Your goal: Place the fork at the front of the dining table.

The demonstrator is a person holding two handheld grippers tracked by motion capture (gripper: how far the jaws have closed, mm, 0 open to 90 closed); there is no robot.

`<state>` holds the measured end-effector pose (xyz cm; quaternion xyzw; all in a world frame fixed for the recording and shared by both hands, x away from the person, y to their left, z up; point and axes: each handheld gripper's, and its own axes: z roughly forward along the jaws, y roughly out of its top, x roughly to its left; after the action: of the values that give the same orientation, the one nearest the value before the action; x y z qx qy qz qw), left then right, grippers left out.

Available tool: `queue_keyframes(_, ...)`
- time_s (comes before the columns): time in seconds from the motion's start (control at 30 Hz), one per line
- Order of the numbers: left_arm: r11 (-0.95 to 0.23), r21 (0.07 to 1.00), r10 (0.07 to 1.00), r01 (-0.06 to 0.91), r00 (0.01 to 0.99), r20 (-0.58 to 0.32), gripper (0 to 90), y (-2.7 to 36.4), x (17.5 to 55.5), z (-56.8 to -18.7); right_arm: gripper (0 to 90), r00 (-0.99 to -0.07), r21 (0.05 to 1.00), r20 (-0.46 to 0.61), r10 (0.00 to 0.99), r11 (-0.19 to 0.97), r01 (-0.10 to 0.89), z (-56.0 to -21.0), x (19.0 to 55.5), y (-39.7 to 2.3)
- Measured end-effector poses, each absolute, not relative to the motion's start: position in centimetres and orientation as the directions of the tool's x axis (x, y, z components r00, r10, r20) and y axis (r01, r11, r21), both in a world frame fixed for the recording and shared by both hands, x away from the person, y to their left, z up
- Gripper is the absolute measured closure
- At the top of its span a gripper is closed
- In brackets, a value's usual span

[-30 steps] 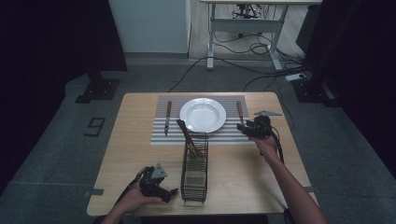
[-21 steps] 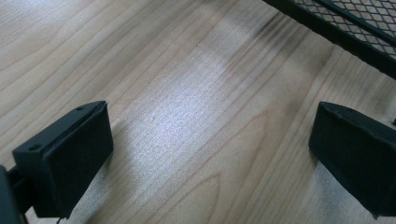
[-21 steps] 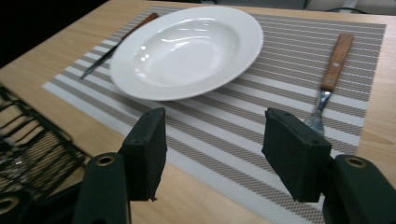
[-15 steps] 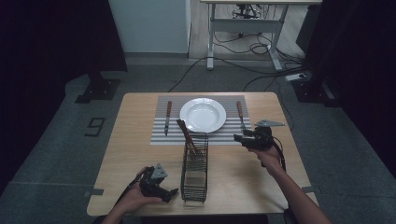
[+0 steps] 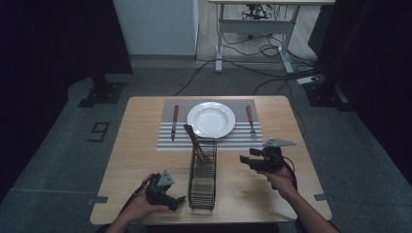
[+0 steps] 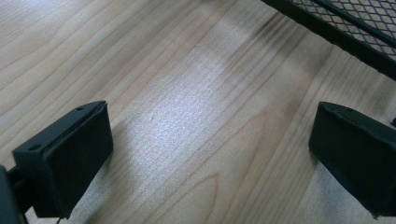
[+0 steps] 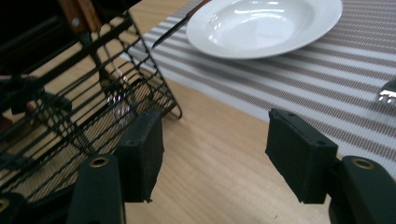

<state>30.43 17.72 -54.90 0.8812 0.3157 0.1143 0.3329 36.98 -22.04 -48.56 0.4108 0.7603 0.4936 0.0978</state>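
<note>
A white plate (image 5: 211, 119) lies on a striped placemat (image 5: 206, 141), with a knife (image 5: 174, 121) to its left and a fork (image 5: 250, 120) to its right. In front of the mat stands a black wire basket (image 5: 202, 172) with a wooden-handled utensil (image 5: 194, 141) leaning in it. My right gripper (image 5: 244, 159) hovers open just right of the basket, pointing at it. In the right gripper view the basket (image 7: 70, 107), plate (image 7: 266, 25) and fork tip (image 7: 387, 93) lie beyond the open jaws (image 7: 215, 158). My left gripper (image 5: 179, 199) rests open at the basket's near left corner, over bare wood (image 6: 210, 158).
The wooden table (image 5: 141, 145) has bare room left and right of the basket. The basket's lower rim (image 6: 345, 28) runs close past the left gripper. Beyond the table, on the dark floor, are a desk frame and cables (image 5: 252, 39).
My right gripper has drawn back from beside the fork toward the person and swung left toward the basket. The left gripper has stayed put.
</note>
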Motion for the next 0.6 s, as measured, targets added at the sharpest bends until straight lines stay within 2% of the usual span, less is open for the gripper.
queue_keyframes(0.23, -0.579, 0.659, 0.632, 0.480, 0.775, -0.009, 0.0, 17.7, 30.4, -54.9, 34.9, -0.662, 0.817, 0.217, 0.717, 0.238, 0.525, -49.5, 37.2, -21.1)
queue_keyframes(0.6, -0.579, 0.659, 0.632, 0.480, 0.775, -0.009, 0.0, 17.7, 30.4, -54.9, 33.9, -0.653, 0.816, 0.217, 0.725, 0.232, 0.530, -49.9, 37.4, -21.4)
